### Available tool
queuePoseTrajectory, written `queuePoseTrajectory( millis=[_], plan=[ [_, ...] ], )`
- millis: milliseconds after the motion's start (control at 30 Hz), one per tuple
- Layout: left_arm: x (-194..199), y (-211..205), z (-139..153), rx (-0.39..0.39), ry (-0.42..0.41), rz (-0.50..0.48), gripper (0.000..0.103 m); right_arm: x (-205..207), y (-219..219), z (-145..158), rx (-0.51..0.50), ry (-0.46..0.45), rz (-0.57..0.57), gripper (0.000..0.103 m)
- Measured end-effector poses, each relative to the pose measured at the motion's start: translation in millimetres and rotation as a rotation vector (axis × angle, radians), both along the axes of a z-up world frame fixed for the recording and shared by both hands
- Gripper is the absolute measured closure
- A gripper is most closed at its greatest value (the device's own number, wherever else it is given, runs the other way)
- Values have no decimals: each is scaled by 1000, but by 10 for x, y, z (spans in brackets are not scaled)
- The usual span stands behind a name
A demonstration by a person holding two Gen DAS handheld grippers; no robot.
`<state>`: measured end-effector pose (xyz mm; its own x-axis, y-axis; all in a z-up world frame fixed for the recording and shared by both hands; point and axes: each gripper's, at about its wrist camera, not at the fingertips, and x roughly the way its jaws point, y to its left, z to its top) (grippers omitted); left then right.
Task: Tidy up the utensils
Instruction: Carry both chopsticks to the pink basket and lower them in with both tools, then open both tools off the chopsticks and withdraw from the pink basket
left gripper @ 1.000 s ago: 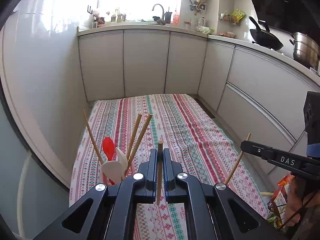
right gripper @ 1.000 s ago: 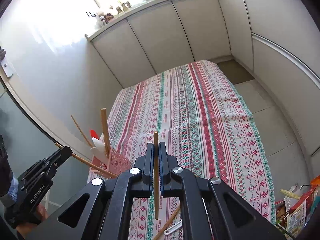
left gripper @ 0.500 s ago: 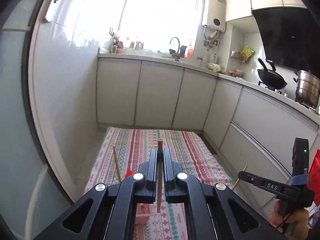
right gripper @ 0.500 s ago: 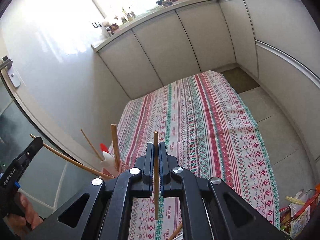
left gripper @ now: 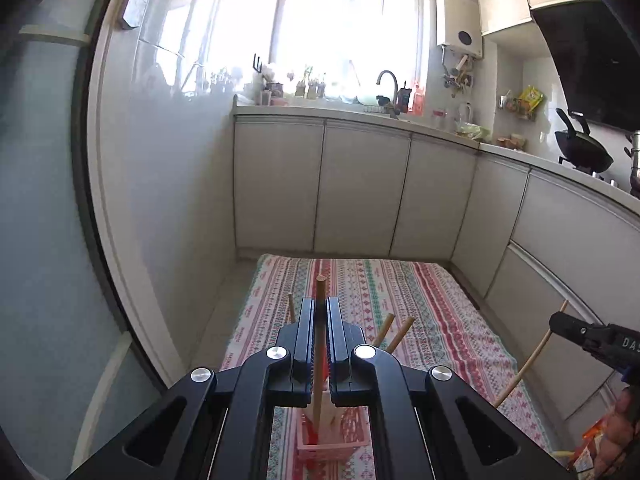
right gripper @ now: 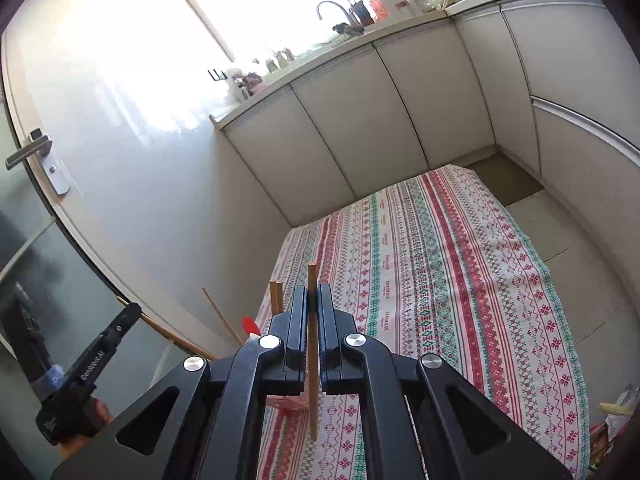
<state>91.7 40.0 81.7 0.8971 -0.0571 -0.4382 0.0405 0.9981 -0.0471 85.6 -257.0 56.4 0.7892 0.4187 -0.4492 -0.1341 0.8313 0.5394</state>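
Left hand-held gripper (left gripper: 319, 312) hovers level, pinching an upright chopstick (left gripper: 319, 344) above the pink basket (left gripper: 334, 436); right hand-held gripper (right gripper: 311, 300), tilted downward, clamps another chopstick (right gripper: 312, 356).

Below my left claw (left gripper: 320, 344): pink holder (left gripper: 332, 438), sticks (left gripper: 394, 334) jutting up.
Ahead: open striped cloth (right gripper: 440, 272).

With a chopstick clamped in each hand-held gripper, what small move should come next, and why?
Probably lower the left hand-held gripper: its chopstick hangs with its tip over the pink holder. The right hand-held gripper holds its chopstick beside the holder, above the cloth.
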Motion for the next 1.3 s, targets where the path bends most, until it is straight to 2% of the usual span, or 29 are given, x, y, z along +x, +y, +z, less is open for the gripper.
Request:
queuePoseTrajectory(
  millis=[233, 500, 600, 633, 667, 833, 967, 1300],
  plan=[
    [178, -38, -263, 49, 92, 3, 98, 17, 162, 73, -9, -27, 19, 99],
    [321, -28, -435, 42, 139, -5, 95, 58, 313, 181, 29, -76, -3, 99],
    [304, 7, -400, 8, 131, -17, 76, 91, 438, 225, 1, -97, -9, 99],
    [287, 23, -384, -1, 125, -11, 61, 103, 485, 238, -14, -106, -13, 99],
    [265, 40, -365, -9, 116, -6, 53, 118, 526, 250, -25, -115, -20, 99],
    [210, 178, -326, -41, 128, -2, 46, 223, 679, 251, -48, -141, -43, 99],
    [209, 299, -373, -31, 169, 24, 39, 304, 831, 185, -92, -154, -60, 99],
    [261, 497, -568, -9, 266, 69, 36, 448, 1387, -66, -264, -133, 6, 98]
  ],
)
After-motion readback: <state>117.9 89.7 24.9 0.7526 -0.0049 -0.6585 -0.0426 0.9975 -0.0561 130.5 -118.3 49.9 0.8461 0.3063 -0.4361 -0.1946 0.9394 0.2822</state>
